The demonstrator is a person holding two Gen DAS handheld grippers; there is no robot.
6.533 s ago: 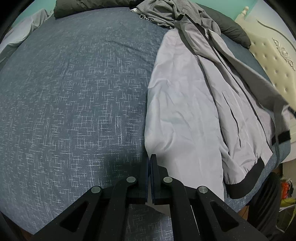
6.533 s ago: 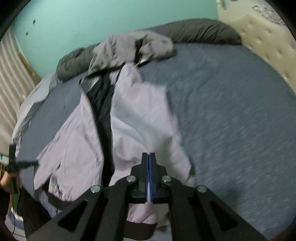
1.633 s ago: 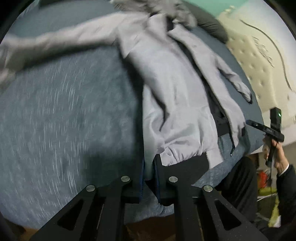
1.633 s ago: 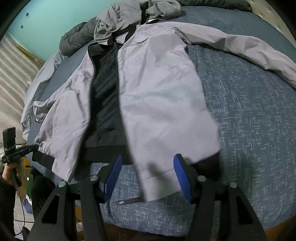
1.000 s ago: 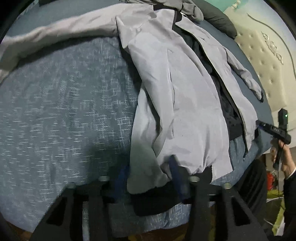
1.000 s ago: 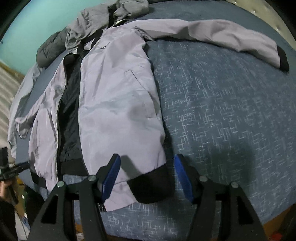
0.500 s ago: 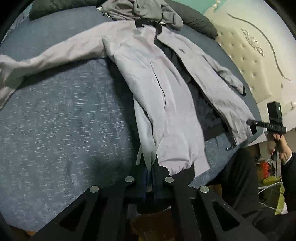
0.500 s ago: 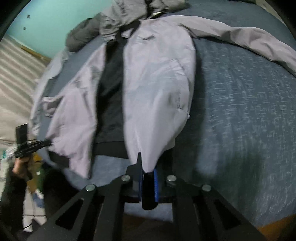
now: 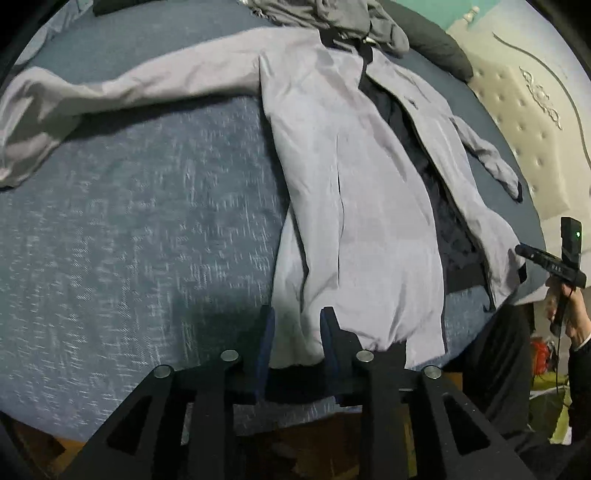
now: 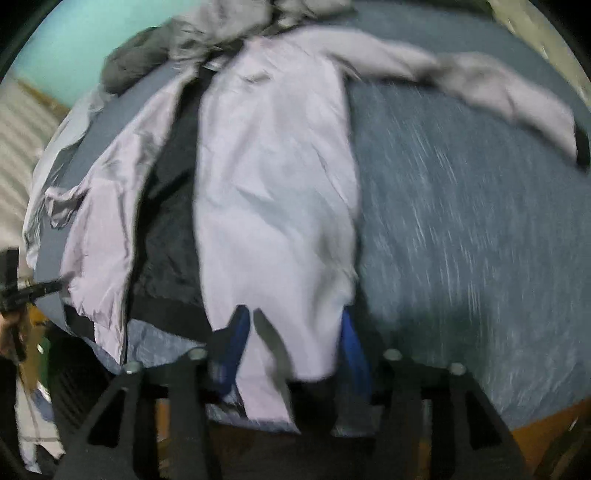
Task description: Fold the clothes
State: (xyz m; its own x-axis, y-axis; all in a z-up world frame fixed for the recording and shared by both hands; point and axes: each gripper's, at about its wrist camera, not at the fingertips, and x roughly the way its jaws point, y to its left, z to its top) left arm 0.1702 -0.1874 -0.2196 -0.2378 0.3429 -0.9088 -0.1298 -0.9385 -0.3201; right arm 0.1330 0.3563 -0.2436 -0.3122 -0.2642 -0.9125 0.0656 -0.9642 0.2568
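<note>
Sheeny cloth jacket (image 9: 354,206), woven bedspread (image 9: 147,236)

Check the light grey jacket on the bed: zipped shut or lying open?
Open. The jacket lies spread on the bed, front panels parted so the dark lining shows between them, one sleeve stretched sideways.

A bedroom in a home. A wide bed (image 9: 129,221) takes up most of both views, covered in a blue-grey flecked sheet, with a cream tufted headboard (image 9: 532,122) at one end and a dark pillow (image 9: 439,51) against it. Behind the bed is a turquoise wall (image 10: 85,40). A light grey jacket (image 9: 351,192) lies spread open on the bed, and more grey clothes (image 9: 325,11) are heaped near the pillow.
</note>
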